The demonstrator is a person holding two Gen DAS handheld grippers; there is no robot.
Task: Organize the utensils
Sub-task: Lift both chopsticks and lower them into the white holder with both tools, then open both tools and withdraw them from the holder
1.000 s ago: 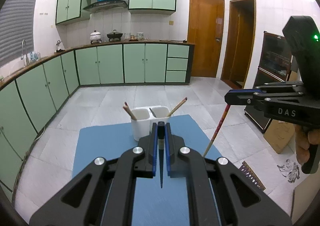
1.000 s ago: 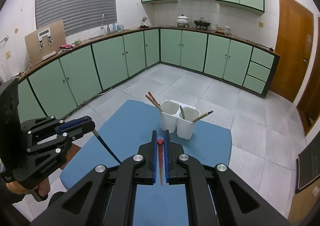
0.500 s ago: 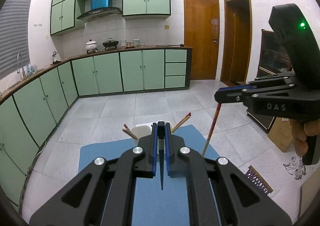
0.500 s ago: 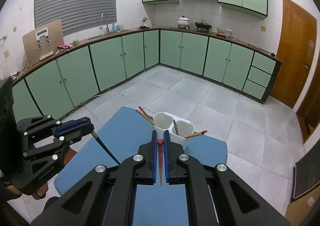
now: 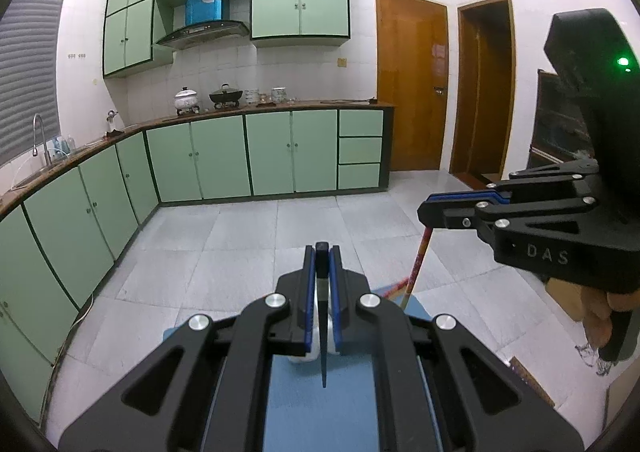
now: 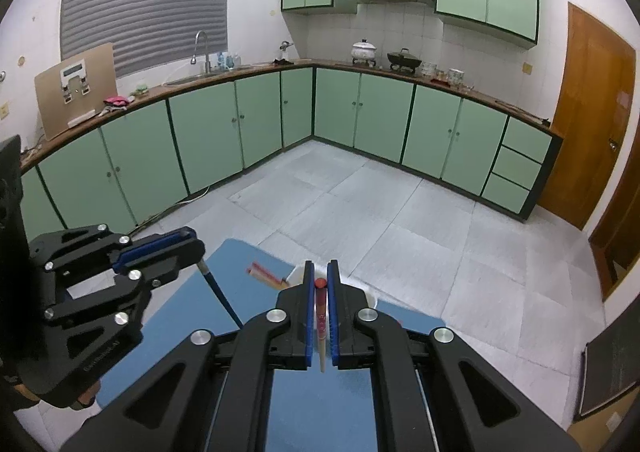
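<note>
Between the blue-padded black left gripper (image 5: 322, 252) sits a dark blue chopstick (image 5: 323, 348); the right gripper (image 6: 321, 272) grips a red-patterned, cream-tipped chopstick (image 6: 321, 322). Ahead stands a white holder (image 6: 370, 294) on a blue mat (image 6: 180, 316), beyond it pale green cabinets (image 6: 260, 116).

A table (image 6: 168, 332) stands on the kitchen floor (image 6: 360, 212), with a utensil holder (image 6: 370, 294) near its far edge and chopsticks (image 6: 266, 276) leaning out of the holder's left side. Above the table the left tool (image 5: 322, 276) and right tool (image 6: 320, 292) hang side by side, each with a chopstick pointing down. Cabinets (image 6: 240, 124) line the walls behind, and a door (image 5: 412, 92) stands to the right.
</note>
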